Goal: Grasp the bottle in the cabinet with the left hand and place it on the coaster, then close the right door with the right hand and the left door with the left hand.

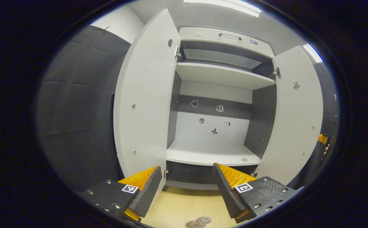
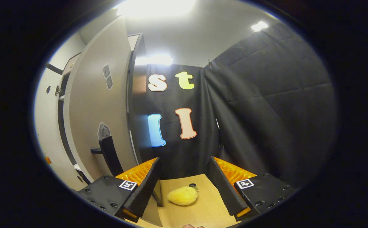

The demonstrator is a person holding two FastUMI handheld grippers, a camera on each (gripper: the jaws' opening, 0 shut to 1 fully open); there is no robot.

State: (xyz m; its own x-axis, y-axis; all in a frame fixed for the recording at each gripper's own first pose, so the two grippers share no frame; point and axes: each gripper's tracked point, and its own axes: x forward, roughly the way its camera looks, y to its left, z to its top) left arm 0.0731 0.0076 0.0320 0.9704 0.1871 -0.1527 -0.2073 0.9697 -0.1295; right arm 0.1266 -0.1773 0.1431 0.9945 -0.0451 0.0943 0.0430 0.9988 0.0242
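The grey cabinet (image 1: 217, 76) stands with both doors swung wide; its lower shelf (image 1: 209, 155) holds nothing. My left gripper (image 1: 187, 190) is open in front of it, between the left door (image 1: 142, 104) and the right door (image 1: 295, 117). Below the fingers, at the bottom edge, the bottle (image 1: 204, 219) stands on the wooden table on what looks like the coaster (image 1: 191, 224). In the right gripper view my right gripper (image 2: 184, 186) is open, just right of the right door's outer face (image 2: 95, 104) and its black handle (image 2: 109, 155), touching neither.
A yellow fruit-shaped toy (image 2: 183, 195) lies on the table (image 2: 209, 209) between my right fingers, a small dark disc (image 2: 192, 185) behind it. Black cloth walls close in on both sides. The other gripper's orange part (image 1: 322, 138) and a hand (image 1: 326, 148) show past the right door.
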